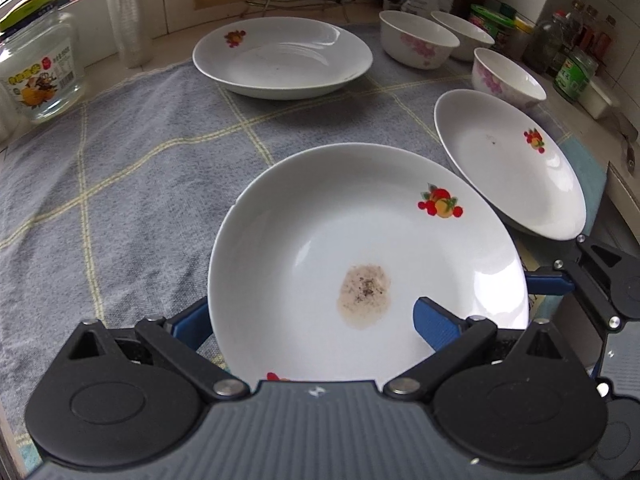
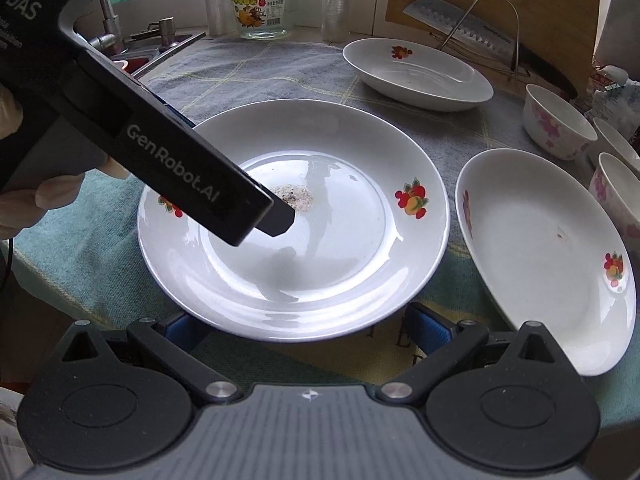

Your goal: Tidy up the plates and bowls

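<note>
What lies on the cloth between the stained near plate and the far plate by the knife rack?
Nothing: in the left wrist view only bare grey checked cloth separates the stained plate from the far plate.
</note>
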### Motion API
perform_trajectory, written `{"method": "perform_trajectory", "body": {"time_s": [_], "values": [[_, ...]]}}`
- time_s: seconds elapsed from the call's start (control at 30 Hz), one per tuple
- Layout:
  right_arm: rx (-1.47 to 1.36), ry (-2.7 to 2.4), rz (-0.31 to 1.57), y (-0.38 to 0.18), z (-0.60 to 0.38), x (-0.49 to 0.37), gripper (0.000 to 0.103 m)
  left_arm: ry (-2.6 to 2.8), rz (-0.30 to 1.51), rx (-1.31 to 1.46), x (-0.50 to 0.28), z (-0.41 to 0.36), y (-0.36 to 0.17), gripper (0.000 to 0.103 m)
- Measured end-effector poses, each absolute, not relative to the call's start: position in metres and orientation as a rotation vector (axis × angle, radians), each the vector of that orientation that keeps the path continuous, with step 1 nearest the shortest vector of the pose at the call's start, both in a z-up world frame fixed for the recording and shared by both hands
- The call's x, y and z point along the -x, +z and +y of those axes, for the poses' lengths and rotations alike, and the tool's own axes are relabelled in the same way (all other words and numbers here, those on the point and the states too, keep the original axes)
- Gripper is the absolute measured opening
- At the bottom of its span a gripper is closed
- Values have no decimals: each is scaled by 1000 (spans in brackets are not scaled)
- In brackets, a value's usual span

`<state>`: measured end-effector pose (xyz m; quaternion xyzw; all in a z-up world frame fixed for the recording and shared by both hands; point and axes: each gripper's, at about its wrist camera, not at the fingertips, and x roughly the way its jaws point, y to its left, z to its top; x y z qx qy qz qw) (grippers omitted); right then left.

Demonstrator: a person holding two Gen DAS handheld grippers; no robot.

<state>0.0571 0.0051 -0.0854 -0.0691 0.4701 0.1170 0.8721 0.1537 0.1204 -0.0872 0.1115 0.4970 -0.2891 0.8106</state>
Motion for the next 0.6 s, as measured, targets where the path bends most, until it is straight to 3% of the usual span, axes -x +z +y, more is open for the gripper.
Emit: {"method": "perform_trajectory", "body": {"time_s": [0.6], "values": [[147, 259, 954, -87, 4, -54, 103, -615, 1063, -301, -159, 115, -93, 103]]}}
